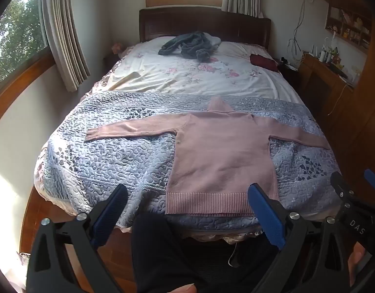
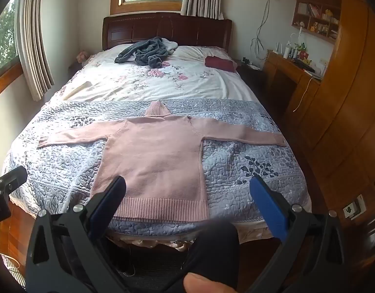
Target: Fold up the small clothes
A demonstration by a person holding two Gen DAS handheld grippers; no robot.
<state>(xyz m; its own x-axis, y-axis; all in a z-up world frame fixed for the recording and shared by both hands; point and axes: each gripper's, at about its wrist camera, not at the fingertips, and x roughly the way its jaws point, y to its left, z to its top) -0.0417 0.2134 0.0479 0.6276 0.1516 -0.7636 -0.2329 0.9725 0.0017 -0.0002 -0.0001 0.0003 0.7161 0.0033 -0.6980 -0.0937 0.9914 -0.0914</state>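
Folding has not begun, by the look of it: the pink sweater [image 1: 221, 151] lies flat and fully spread on the blue-grey quilted coverlet [image 1: 109, 156] at the foot of the bed, face down or up I cannot say, with its high collar pointing toward the headboard [image 1: 204, 22] and its ribbed hem at the near edge. Both sleeves stretch straight out to the sides, one cuff reaching toward the window side, the other running to the far edge of the coverlet. No crease or fold shows anywhere in the body. The left gripper [image 1: 187, 210] hangs above the near edge of the bed with its jaws wide apart and nothing between them; the right gripper [image 2: 187, 202] hovers likewise over the hem, jaws spread and empty. Neither touches the knit. So the laying-out seems done and everything else remains: sleeves to bring in across the body, then the body to double over. Further up the bed, on the floral sheet [image 1: 187, 78], a crumpled grey garment [image 1: 187, 45] waits near the pillows, and a dark red folded cloth [image 1: 263, 62] sits toward the desk side.
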